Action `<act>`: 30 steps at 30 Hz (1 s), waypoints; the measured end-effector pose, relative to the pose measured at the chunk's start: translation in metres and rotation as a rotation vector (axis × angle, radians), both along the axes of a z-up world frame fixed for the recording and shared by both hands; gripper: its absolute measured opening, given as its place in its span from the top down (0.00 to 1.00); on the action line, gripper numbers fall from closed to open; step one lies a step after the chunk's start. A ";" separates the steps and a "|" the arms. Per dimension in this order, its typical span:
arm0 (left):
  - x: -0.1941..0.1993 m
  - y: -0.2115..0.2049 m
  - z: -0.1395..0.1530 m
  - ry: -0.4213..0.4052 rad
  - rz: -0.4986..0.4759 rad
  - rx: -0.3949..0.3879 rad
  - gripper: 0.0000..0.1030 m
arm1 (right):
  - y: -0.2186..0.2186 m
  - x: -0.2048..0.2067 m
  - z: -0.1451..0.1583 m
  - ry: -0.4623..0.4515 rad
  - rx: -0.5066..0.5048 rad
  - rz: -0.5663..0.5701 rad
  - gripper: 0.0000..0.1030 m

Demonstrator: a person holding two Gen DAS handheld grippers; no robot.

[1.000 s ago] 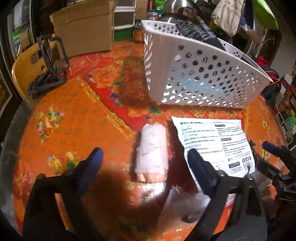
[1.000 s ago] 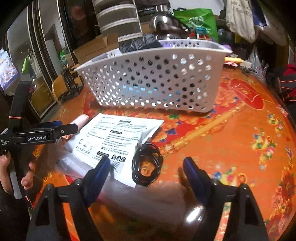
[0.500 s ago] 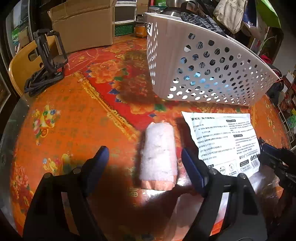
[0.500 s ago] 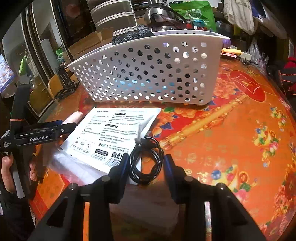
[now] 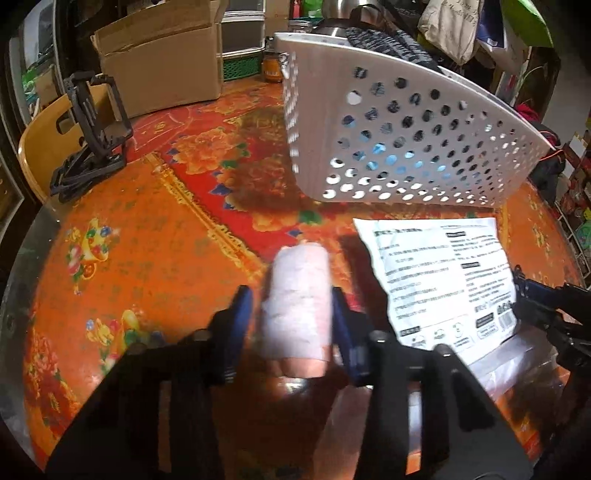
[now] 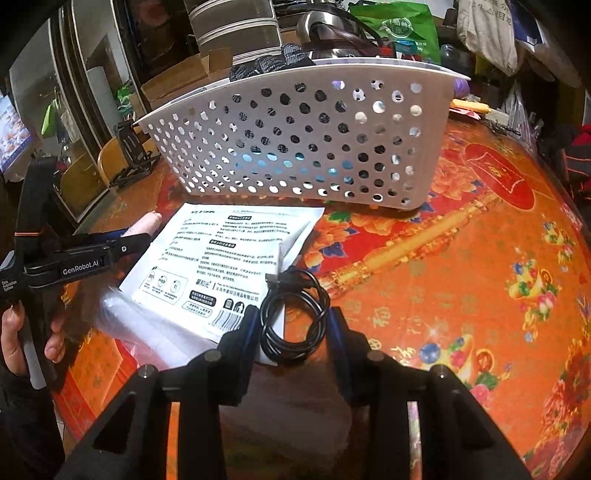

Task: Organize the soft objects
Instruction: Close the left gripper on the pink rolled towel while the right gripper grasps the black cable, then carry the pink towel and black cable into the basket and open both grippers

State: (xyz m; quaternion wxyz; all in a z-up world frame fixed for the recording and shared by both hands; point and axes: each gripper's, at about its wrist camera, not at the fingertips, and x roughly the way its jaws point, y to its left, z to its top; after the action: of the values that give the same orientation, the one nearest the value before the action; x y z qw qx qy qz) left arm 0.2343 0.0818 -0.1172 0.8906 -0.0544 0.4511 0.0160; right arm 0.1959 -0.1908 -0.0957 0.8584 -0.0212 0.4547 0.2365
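My left gripper (image 5: 293, 325) is shut on a rolled pink-and-white towel (image 5: 297, 306) lying on the orange flowered tablecloth. My right gripper (image 6: 291, 332) is shut on a coiled black cable (image 6: 293, 314) that rests partly on a white printed plastic bag (image 6: 221, 258). The white perforated basket (image 6: 295, 136) stands behind, with dark knitted fabric (image 6: 273, 64) showing over its rim. The basket (image 5: 399, 136) and the bag (image 5: 439, 273) also show in the left wrist view. The left gripper (image 6: 74, 258) appears at the left of the right wrist view, with the towel's end (image 6: 144, 223) beyond it.
A cardboard box (image 5: 159, 62) and a black folding stand (image 5: 92, 136) sit at the table's far left, beside a yellow chair (image 5: 40, 147). A metal kettle (image 6: 325, 33) and green bag (image 6: 402, 26) stand behind the basket. Crumpled clear plastic (image 6: 147, 328) lies under the printed bag.
Both grippers have closed: the left one moved forward and shut around the rolled towel, the right one moved forward and shut around the black cable.
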 end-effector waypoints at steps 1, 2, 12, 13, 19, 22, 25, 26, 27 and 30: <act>-0.001 -0.001 0.000 -0.002 -0.005 -0.001 0.70 | 0.000 0.001 0.000 0.001 -0.004 0.005 0.65; -0.001 -0.004 0.000 -0.005 -0.015 0.007 0.70 | 0.001 0.001 0.000 0.003 -0.005 0.005 0.65; -0.014 -0.001 0.009 -0.059 -0.003 -0.008 0.71 | -0.006 -0.010 0.012 -0.065 0.018 -0.017 0.65; -0.017 0.000 0.013 -0.068 -0.003 -0.011 0.71 | -0.007 -0.011 0.015 -0.073 0.024 -0.021 0.65; -0.030 -0.004 0.030 -0.121 -0.009 -0.014 0.71 | -0.017 -0.022 0.032 -0.136 0.041 -0.044 0.65; -0.040 -0.008 0.041 -0.158 -0.009 -0.005 0.71 | -0.021 -0.029 0.042 -0.167 0.056 -0.051 0.65; -0.050 -0.012 0.058 -0.192 -0.014 -0.018 0.71 | -0.027 -0.033 0.061 -0.209 0.079 -0.066 0.65; -0.052 -0.013 0.064 -0.205 -0.017 -0.020 0.71 | -0.029 -0.033 0.067 -0.221 0.086 -0.070 0.65; -0.055 -0.014 0.070 -0.216 -0.022 -0.021 0.71 | -0.030 -0.032 0.074 -0.232 0.093 -0.072 0.65; -0.055 -0.017 0.093 -0.243 -0.030 -0.025 0.71 | -0.034 -0.026 0.101 -0.278 0.101 -0.080 0.65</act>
State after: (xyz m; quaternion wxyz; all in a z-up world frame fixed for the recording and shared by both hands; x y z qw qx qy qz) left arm 0.1791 0.0651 -0.0246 0.9381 -0.0605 0.3408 -0.0096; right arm 0.1698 -0.2247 0.0050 0.9218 0.0078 0.3195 0.2193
